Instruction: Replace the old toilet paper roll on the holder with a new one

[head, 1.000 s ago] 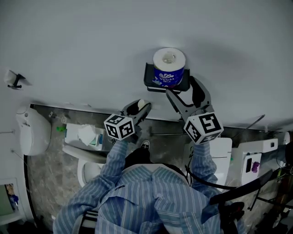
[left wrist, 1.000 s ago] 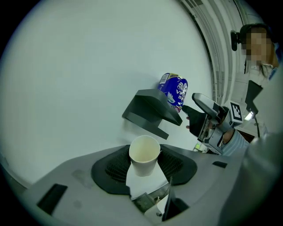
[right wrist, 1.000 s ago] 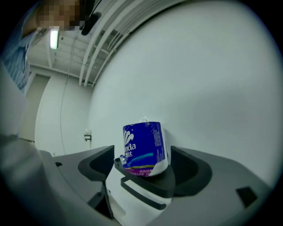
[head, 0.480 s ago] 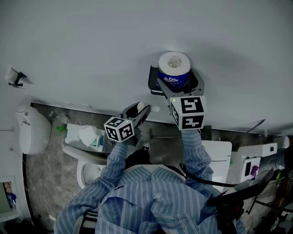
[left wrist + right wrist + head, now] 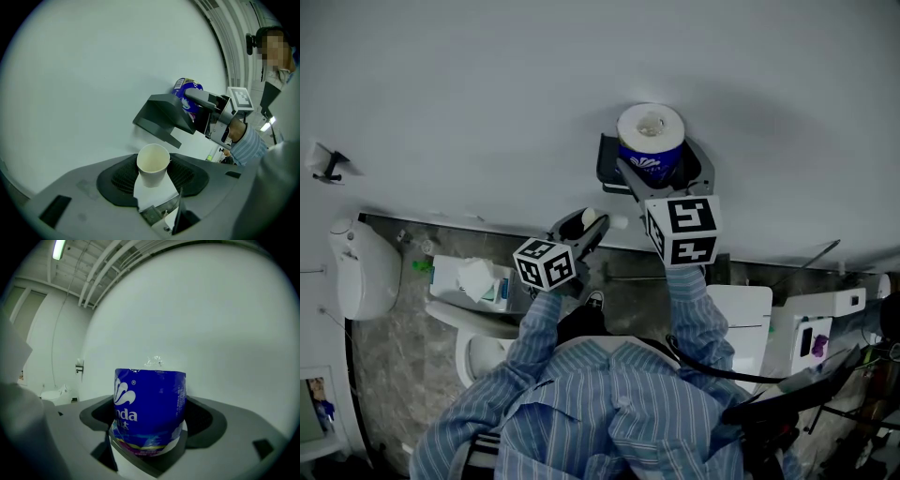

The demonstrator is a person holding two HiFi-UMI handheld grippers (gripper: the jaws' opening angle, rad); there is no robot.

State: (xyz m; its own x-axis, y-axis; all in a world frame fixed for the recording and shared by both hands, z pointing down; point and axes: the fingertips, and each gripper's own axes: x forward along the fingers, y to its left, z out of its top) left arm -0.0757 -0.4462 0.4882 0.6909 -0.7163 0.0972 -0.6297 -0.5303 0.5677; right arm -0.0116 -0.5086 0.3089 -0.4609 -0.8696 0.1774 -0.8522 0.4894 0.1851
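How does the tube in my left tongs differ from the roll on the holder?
The tube is a bare, hollow core with a paper scrap; the roll is full and sealed in blue wrap. The tube is clamped in the left tongs; the roll stands on the holder, between the right tongs, whose jaws have just been opening and don't press it. Both stand on end.

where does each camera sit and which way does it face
Head view: on the person's head, looking steeply down along the wall; shows striped sleeves, left gripper, right gripper.
Left gripper view: on the left gripper, facing the wall over jaws shut on a cardboard tube; right gripper and sleeve at right.
Right gripper view: on the right gripper, facing the wall; its jaws, which have just been opening, flank the wrapped roll.
Shared: wrapped roll in all three; head and left gripper views both show the holder.
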